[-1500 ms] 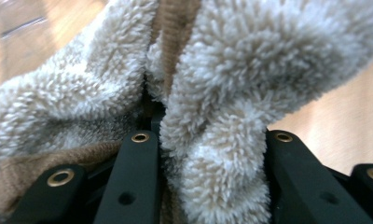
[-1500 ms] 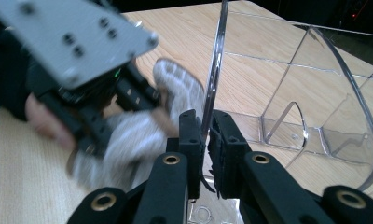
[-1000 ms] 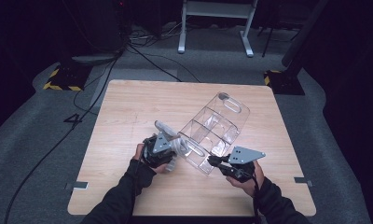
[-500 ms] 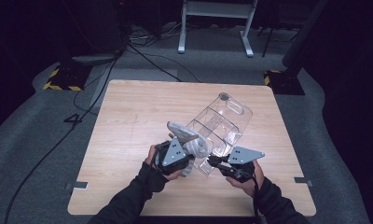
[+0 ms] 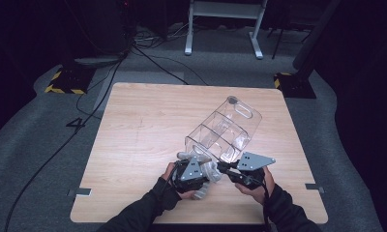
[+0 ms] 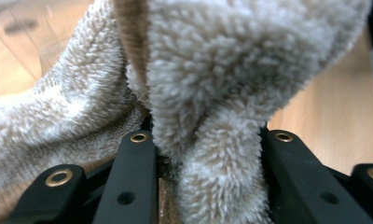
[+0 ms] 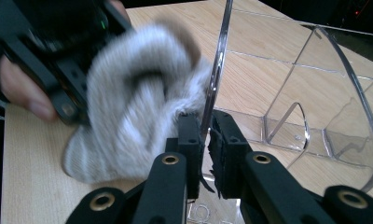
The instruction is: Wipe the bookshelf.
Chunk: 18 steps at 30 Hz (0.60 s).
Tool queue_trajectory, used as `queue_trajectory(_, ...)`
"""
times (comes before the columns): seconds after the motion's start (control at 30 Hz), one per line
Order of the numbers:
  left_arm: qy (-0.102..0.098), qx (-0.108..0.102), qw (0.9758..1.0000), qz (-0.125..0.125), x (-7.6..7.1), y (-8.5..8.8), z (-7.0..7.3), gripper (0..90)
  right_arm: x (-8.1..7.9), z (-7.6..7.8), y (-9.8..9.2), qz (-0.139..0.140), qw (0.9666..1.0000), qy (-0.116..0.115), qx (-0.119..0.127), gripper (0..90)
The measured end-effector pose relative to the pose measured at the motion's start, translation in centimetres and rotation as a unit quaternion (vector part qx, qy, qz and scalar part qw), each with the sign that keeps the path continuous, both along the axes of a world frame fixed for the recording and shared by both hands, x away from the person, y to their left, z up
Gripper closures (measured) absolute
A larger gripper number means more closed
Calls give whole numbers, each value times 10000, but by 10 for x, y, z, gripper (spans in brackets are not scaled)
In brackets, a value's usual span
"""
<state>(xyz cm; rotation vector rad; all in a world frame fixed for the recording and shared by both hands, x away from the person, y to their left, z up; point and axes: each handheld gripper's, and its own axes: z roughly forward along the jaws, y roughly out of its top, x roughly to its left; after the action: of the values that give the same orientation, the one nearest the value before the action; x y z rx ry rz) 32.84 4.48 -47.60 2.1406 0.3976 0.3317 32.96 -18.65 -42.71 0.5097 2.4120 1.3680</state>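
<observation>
My rig: left gripper (image 5: 194, 175) and right gripper (image 5: 240, 170), black jaws with brass-ringed screw holes, grey three-cornered plates on top (one each); operator in dark sleeves (image 5: 133, 215), fingerless dark gloves.

Clear plastic divided bin (image 5: 225, 130): tilted, near end raised off the worktop (image 5: 143, 125), wall edge pinched. Fluffy beige cloth (image 6: 212, 93): bunched, gripped, touching the bin's near edge.
</observation>
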Motion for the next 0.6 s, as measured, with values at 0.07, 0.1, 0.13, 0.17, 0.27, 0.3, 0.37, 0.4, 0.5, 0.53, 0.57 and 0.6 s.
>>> queue_trajectory(0.07, 37, 272, 9996, -14, 1, -3, -8, 683, 0, 0, 0, 11, 10000, -1, 2, 832)
queue_trajectory(0.1, 2, 474, 9989, -22, 1, -4, -12, 684, 0, 0, -1, 13, 10000, 9, 14, 832)
queue_trajectory(0.13, 1, 591, 9983, 5, 2, -5, -16, 685, 0, 0, -1, 16, 10000, 10, 19, 832)
queue_trajectory(0.17, 52, 715, 9974, 22, 4, -4, -21, 686, 0, 0, -1, 17, 10000, 12, 13, 832)
queue_trajectory(0.27, 85, 800, 9968, 33, 9, 1, -20, 688, 1, 0, -1, 11, 10000, 31, 28, 832)
queue_trajectory(0.3, 57, 837, 9965, 61, 10, 4, -19, 689, 1, 0, -1, 21, 10000, 31, 26, 832)
queue_trajectory(0.37, 82, 822, 9962, 257, 16, 14, -19, 689, 1, 0, -2, 32, 10000, 30, 28, 833)
queue_trajectory(0.4, 128, 784, 9960, 413, 19, 20, -19, 688, 1, 0, -2, 43, 10000, 35, 29, 833)
queue_trajectory(0.5, 191, 569, 9948, 827, 30, 40, -13, 689, 0, 0, -2, 68, 10000, 36, 26, 834)
queue_trajectory(0.53, 201, 502, 9943, 921, 32, 44, -12, 689, 0, 0, -2, 69, 10000, 36, 25, 833)
queue_trajectory(0.57, 193, 460, 9940, 975, 35, 48, -9, 688, 0, 0, -2, 68, 10000, 37, 27, 833)
queue_trajectory(0.6, 197, 384, 9936, 1047, 36, 50, -6, 689, 0, 0, -2, 67, 10000, 39, 27, 833)
